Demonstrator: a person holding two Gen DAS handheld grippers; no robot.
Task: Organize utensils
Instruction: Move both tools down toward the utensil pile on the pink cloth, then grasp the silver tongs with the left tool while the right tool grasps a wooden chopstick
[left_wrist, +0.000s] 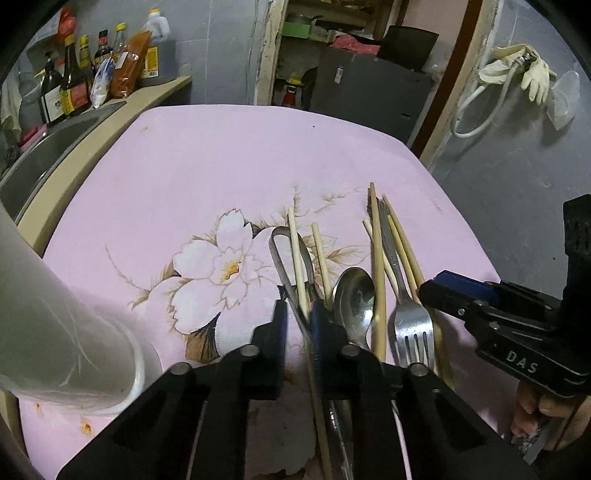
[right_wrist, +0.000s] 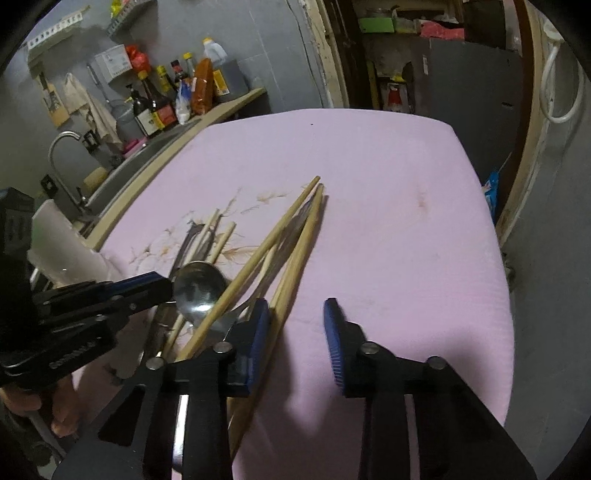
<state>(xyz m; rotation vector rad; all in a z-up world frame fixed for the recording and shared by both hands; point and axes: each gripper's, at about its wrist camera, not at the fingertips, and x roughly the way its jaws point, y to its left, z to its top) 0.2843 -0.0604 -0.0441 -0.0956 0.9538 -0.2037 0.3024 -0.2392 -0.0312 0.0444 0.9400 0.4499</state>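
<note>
Utensils lie in a loose heap on a pink flowered tablecloth (left_wrist: 221, 155): several pale chopsticks, a steel spoon (left_wrist: 354, 295), a fork (left_wrist: 412, 325) and metal tongs (left_wrist: 275, 243). My left gripper (left_wrist: 297, 325) is nearly closed, with one chopstick (left_wrist: 297, 258) and a tong arm running between its blue pads. Seen from the right wrist, the left gripper (right_wrist: 162, 286) looks closed beside the spoon (right_wrist: 199, 288). My right gripper (right_wrist: 295, 321) stands open. A pair of chopsticks (right_wrist: 303, 240) lies against its left pad, and the other pad is clear of them. Its tip (left_wrist: 436, 291) hovers right of the fork.
A white cylindrical container (left_wrist: 55, 314) lies at the table's left edge, near the left gripper. Beyond it are a steel sink (left_wrist: 44, 147) and a row of sauce bottles (left_wrist: 74, 74). The far and right parts of the cloth (right_wrist: 388, 184) are bare. A hand (left_wrist: 546, 413) holds the right gripper.
</note>
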